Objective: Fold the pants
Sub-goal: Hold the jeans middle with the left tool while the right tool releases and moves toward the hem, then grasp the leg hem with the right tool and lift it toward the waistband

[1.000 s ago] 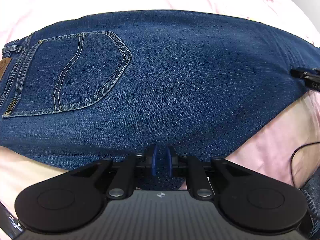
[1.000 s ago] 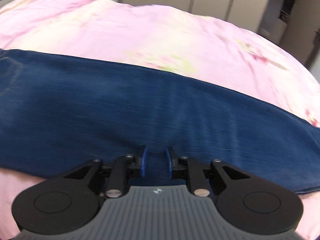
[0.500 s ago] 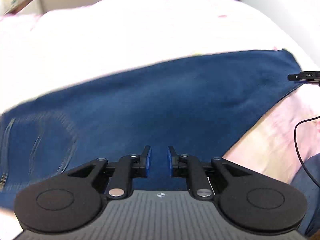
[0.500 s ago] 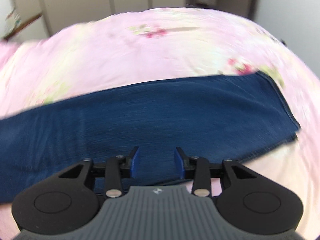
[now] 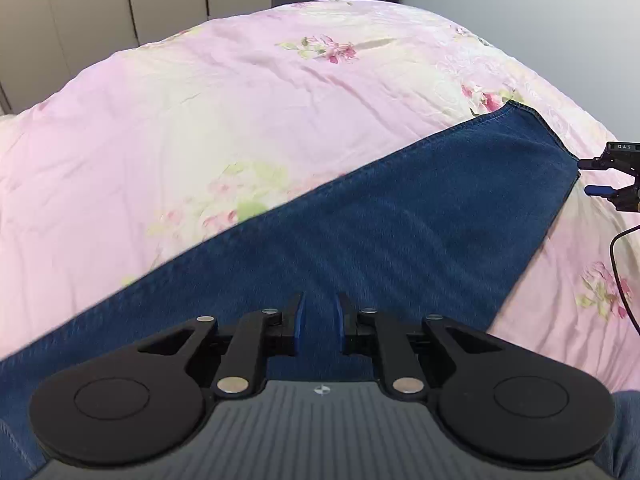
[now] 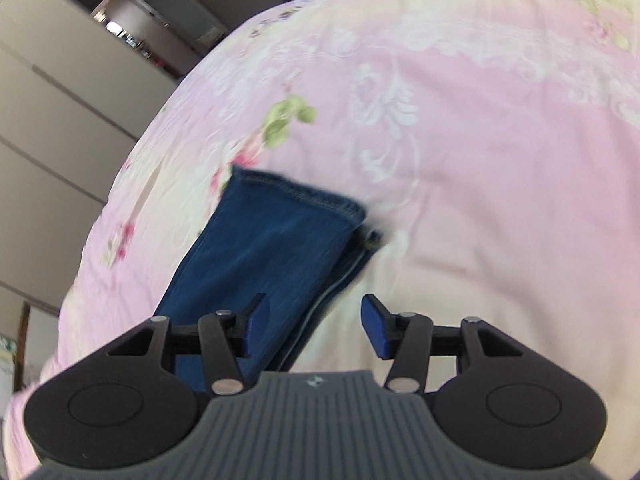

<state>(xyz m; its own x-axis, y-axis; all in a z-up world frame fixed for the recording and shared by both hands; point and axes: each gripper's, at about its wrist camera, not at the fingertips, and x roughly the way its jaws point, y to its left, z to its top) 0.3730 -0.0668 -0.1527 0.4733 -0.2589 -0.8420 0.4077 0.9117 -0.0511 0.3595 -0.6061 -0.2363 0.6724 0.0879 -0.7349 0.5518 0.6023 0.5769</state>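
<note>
Dark blue jeans (image 5: 400, 220) lie flat on the bed, legs stacked, running from lower left up to the hem (image 5: 556, 148). My left gripper (image 5: 319, 320) hovers over the mid-leg, its blue pads a narrow gap apart with nothing pinched. The right gripper (image 5: 588, 177) shows at the right edge, just off the hem corner. In the right wrist view the right gripper (image 6: 312, 320) is tilted over the hem end (image 6: 296, 196). Its jaws are opening, and the jeans' side edge (image 6: 340, 280) lies below the gap, untouched by the pads.
A pink floral bedcover (image 5: 240, 120) spreads under everything. Beige wardrobe doors (image 6: 48, 100) and a dark doorway stand beyond the bed. A black cable (image 5: 616, 256) hangs at the right. More blue cloth (image 5: 624, 420) shows at the lower right corner.
Both grippers swept along the legs toward the hem; the back pocket left the left view. The right gripper rolled, and its jaws widened. The jeans stayed put.
</note>
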